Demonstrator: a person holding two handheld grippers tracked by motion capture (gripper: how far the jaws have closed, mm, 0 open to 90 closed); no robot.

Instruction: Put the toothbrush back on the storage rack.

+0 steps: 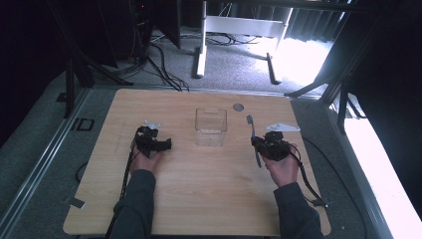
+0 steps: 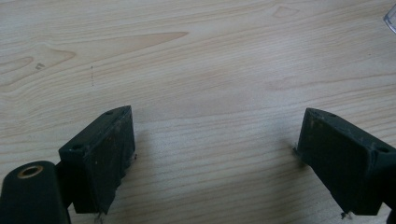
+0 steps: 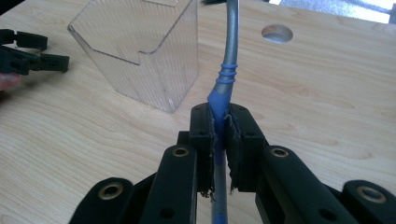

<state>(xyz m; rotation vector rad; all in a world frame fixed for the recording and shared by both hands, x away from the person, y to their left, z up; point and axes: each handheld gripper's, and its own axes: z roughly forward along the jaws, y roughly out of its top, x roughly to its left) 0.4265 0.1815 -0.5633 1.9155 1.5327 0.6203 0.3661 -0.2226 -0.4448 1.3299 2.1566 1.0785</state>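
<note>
A toothbrush (image 1: 253, 130) with a blue and grey handle lies along the table, its head pointing to the far side. My right gripper (image 1: 259, 143) is shut on its blue handle. In the right gripper view the black pads (image 3: 203, 128) squeeze the toothbrush (image 3: 229, 51) at the right gripper (image 3: 219, 111), and the grey neck curves away above them. A clear plastic container (image 1: 211, 127) stands mid-table, left of the brush; it is the clear box (image 3: 140, 46) in that view. My left gripper (image 1: 165, 144) rests left of the container, and its jaws (image 2: 218, 114) stand wide apart over bare wood.
The light wooden table (image 1: 199, 189) has a round cable hole (image 1: 238, 107) near its far edge, behind the container. A person's hands and grey sleeves come in from the near edge. Beyond the table are grey carpet, cables and a white desk frame (image 1: 239, 30).
</note>
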